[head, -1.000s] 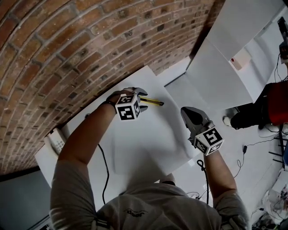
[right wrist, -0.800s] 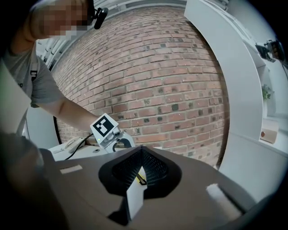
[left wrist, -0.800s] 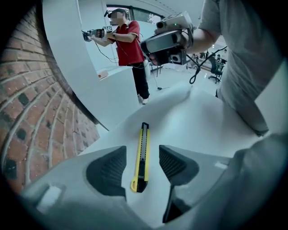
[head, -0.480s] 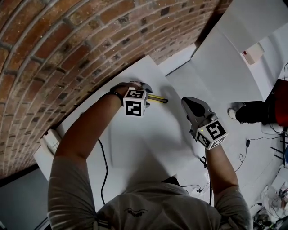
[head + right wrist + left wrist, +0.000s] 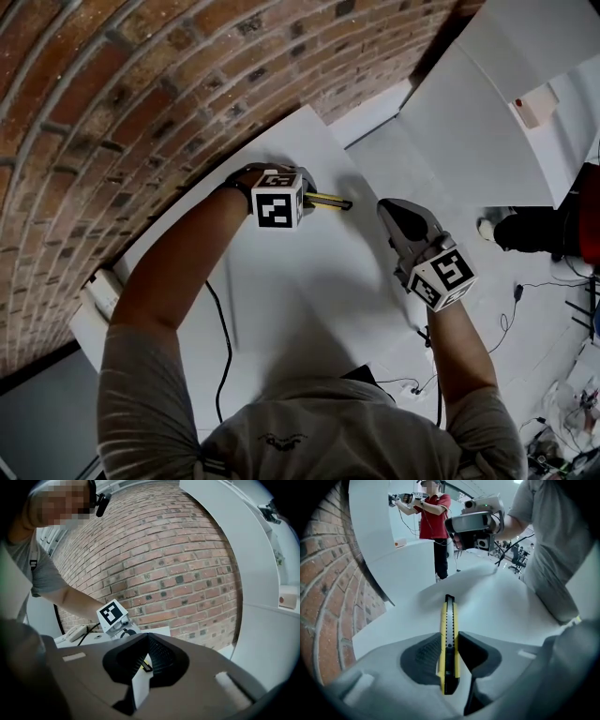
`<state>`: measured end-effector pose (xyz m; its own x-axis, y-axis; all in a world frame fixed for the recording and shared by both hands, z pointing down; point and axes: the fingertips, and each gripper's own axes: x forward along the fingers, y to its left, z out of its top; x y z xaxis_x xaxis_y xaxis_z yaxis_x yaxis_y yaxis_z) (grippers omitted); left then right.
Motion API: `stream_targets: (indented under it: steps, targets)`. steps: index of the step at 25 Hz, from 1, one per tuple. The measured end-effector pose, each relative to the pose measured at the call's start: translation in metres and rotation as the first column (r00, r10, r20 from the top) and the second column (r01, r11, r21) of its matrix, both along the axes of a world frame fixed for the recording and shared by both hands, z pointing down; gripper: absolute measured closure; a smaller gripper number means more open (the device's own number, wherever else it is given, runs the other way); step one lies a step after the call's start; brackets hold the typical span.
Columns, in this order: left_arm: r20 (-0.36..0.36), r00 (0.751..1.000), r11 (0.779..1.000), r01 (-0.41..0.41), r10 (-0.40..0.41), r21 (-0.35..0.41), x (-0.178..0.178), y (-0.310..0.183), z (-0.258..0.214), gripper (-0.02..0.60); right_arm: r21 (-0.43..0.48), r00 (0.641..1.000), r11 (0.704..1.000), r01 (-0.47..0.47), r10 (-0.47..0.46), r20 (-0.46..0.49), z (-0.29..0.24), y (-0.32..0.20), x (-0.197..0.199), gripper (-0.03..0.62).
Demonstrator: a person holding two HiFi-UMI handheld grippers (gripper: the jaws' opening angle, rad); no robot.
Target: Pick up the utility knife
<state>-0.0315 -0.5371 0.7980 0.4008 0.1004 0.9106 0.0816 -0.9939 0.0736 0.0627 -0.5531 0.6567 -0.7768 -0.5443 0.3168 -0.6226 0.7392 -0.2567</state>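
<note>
Fingers of the left gripper have just closed onto the yellow utility knife on the counter; the right gripper is clenched, empty.

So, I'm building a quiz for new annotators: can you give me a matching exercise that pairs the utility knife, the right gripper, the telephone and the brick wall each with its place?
Things:
1. utility knife
2. right gripper
3. telephone
4. brick wall

Places:
A. at the table's left end, by the wall
B. between the left gripper's jaws
C. along the table's far side
D. right of the knife in the head view, empty

Pairs: 1-B, 2-D, 3-A, 4-C.

The left gripper's jaws have just been closing on the utility knife.
</note>
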Motion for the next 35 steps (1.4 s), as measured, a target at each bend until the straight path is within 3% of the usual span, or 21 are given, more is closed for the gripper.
stream_targets:
  steps: [4,11,23,26,29,35]
  targets:
    - [-0.028,0.999,0.999,0.042,-0.042,0.006,0.001,-0.001,-0.003,0.465,0.003,1.000,1.000,0.000,0.000,-0.002,-0.002,0.004,0.002,0.585]
    - [-0.171,0.976,0.989,0.144,-0.138,0.025,0.013,0.000,-0.056,0.465,0.028,1.000,1.000,-0.011,0.011,-0.014,-0.028,0.011,0.010,0.585]
    - [-0.412,0.872,0.948,0.313,-0.263,0.056,0.018,0.031,-0.182,0.465,0.128,0.999,0.992,-0.022,0.026,-0.029,-0.109,0.044,0.018,0.585]
    - [-0.475,0.830,0.932,0.360,-0.294,0.052,0.014,0.043,-0.215,0.465,0.140,0.999,0.990,-0.026,0.031,-0.034,-0.130,0.056,0.019,0.585]
    - [-0.544,0.771,0.910,0.413,-0.331,0.032,0.010,0.057,-0.248,0.465,0.152,0.999,0.988,-0.026,0.032,-0.040,-0.150,0.068,0.020,0.585]
    - [-0.690,0.611,0.859,0.511,-0.389,-0.033,-0.003,0.086,-0.312,0.465,0.162,0.999,0.986,-0.027,0.031,-0.023,-0.189,0.090,0.020,0.585]
